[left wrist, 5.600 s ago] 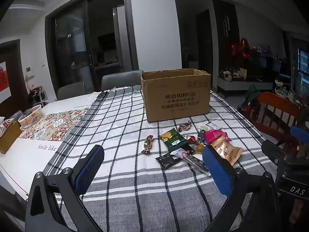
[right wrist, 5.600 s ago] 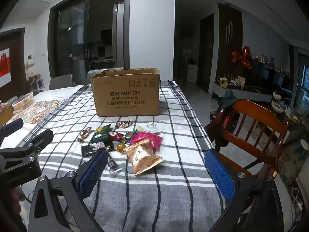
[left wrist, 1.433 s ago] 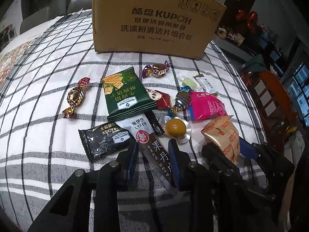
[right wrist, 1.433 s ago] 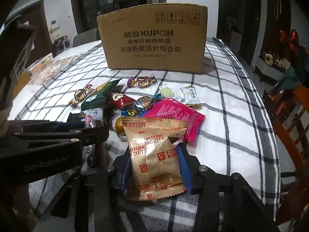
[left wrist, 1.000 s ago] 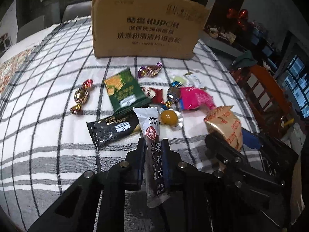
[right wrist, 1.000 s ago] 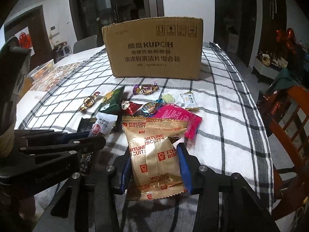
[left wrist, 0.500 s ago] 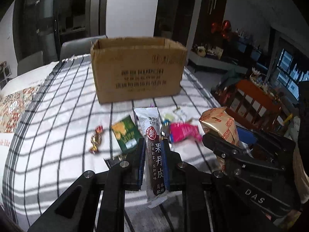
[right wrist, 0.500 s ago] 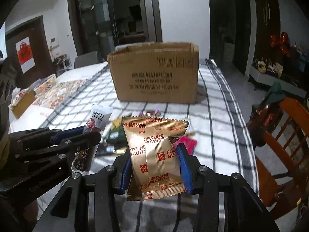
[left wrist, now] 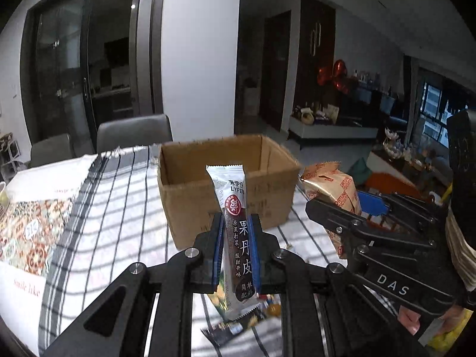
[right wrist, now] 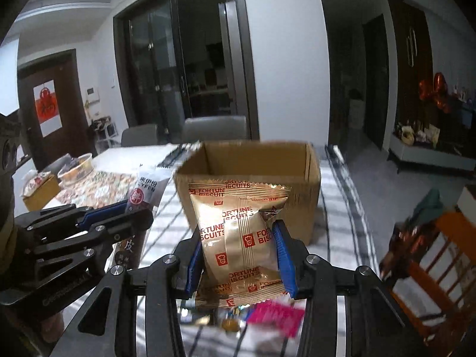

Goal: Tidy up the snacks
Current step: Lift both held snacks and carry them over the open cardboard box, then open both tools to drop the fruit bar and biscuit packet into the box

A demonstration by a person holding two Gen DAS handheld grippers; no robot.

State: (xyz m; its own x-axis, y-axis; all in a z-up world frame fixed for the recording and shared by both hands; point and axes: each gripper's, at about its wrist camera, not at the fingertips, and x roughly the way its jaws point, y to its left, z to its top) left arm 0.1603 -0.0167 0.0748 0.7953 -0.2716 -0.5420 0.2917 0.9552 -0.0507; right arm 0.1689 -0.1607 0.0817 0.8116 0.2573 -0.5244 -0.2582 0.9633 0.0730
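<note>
My left gripper (left wrist: 236,232) is shut on a long dark fruit-leather bar (left wrist: 235,226) with a white top and holds it upright above the table, short of the open cardboard box (left wrist: 226,190). My right gripper (right wrist: 241,247) is shut on a gold Fortune Biscuits packet (right wrist: 238,232), also raised in front of the box (right wrist: 255,178). The right gripper and its packet (left wrist: 333,187) show at the right of the left wrist view; the left gripper and bar (right wrist: 142,193) show at the left of the right wrist view. Other snacks, among them a pink packet (right wrist: 276,315), lie below on the checked cloth.
The table carries a black-and-white checked cloth (left wrist: 119,208) and a patterned mat (left wrist: 29,232) at left. A small box and a bowl (right wrist: 74,166) stand at the far left. Grey chairs (left wrist: 134,136) stand behind the table. A wooden chair (right wrist: 431,253) stands at the right.
Both grippers have risen well above the table with their snacks and moved toward the box; the box opening now shows from above. The loose snacks have dropped to the bottom of both views.
</note>
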